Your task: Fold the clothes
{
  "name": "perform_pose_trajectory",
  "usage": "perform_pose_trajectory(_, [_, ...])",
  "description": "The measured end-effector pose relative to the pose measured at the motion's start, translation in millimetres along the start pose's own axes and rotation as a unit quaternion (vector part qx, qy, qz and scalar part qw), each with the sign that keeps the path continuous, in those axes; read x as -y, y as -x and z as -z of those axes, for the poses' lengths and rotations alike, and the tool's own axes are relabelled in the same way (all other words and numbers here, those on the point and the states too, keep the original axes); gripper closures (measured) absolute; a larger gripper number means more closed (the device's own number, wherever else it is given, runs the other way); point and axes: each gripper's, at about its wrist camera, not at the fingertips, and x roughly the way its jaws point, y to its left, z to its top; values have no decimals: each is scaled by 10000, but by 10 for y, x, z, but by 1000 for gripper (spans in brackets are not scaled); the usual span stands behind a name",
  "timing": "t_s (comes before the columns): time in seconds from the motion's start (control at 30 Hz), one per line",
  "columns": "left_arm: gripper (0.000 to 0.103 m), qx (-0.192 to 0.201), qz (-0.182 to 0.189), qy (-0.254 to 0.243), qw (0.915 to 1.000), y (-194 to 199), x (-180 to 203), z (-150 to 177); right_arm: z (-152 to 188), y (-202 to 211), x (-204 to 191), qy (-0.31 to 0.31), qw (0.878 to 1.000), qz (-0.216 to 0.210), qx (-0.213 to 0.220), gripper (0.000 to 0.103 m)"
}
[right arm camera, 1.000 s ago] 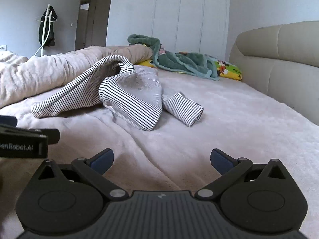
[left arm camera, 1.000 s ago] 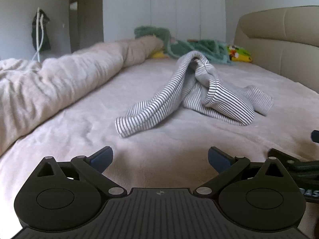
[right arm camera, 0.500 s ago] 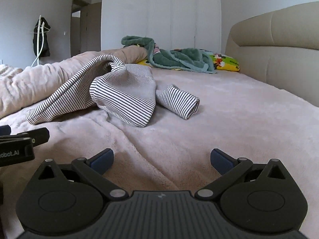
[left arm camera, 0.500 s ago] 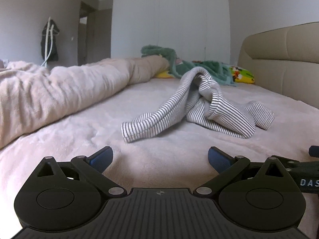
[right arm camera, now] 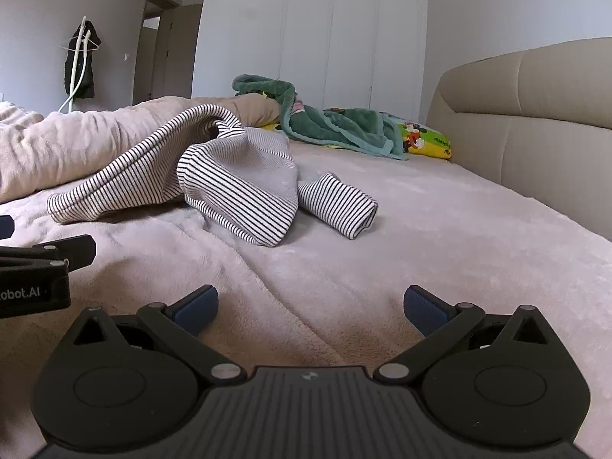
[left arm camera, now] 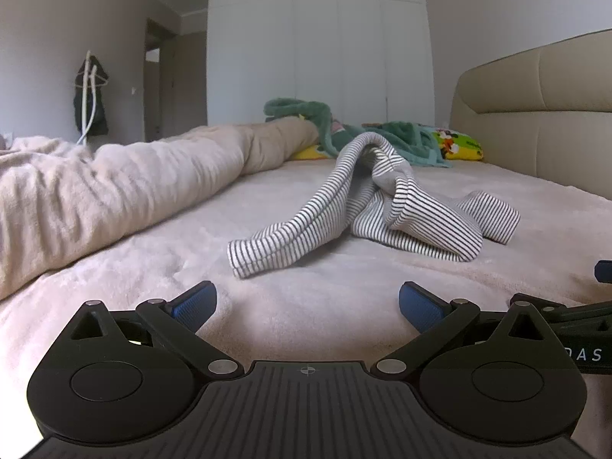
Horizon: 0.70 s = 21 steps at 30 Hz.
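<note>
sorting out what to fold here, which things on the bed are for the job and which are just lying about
For the job: striped top, left gripper, right gripper.

Lying about: green blanket, cartoon pillow, beige duvet, dark coat hanging by the door.

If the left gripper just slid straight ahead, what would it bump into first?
Most likely the striped garment: its nearest sleeve end lies ahead of the open left gripper, with only bare bed cover between. Depth is hard to judge.
</note>
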Motion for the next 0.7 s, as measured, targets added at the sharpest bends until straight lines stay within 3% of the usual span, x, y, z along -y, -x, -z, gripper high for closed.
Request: perform_pose_trajectory(0.7, [0,42,-39,-86,9999,7,14,28,13,29,46,-94,9998,-136,67,0])
